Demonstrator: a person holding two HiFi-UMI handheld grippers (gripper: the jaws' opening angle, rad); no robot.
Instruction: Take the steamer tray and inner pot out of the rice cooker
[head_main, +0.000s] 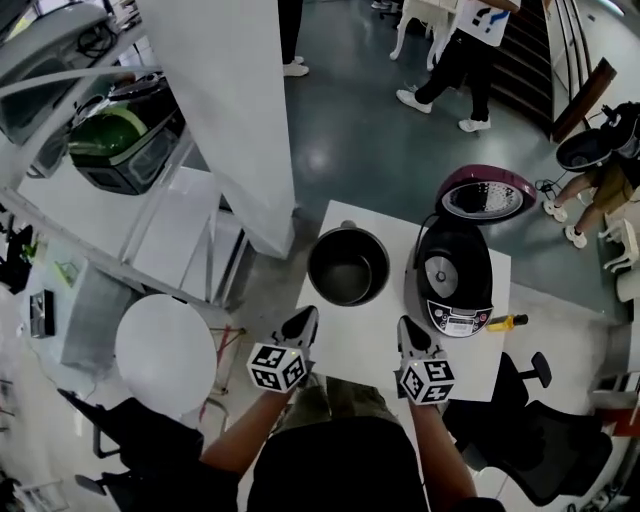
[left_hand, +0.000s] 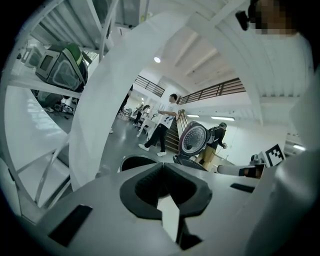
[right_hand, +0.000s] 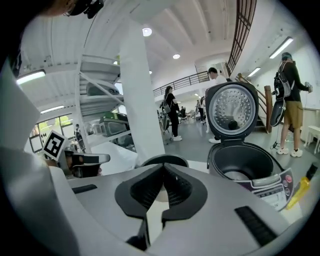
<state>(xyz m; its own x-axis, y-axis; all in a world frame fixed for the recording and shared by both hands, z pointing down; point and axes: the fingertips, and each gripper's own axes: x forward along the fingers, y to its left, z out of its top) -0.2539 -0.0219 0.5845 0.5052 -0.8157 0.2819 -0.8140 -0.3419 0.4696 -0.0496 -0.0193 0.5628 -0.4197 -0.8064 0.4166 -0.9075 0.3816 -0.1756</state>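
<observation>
Pot is being left near desk edge, bump risk; left claw, right claw being held shut, empty.

White table dead centre in head view, grey floor all round. Yellow-handled tool lying at table's 3 o'clock edge. Big white pillar up at 11 o'clock. White shelf rack at 10, green-and-black appliance sitting on it. Round white tabletop at 8. Black office chair at 4, another at 7. Person walking at 1 o'clock beside dark stairs. Second person at 2, right by frame edge.
</observation>
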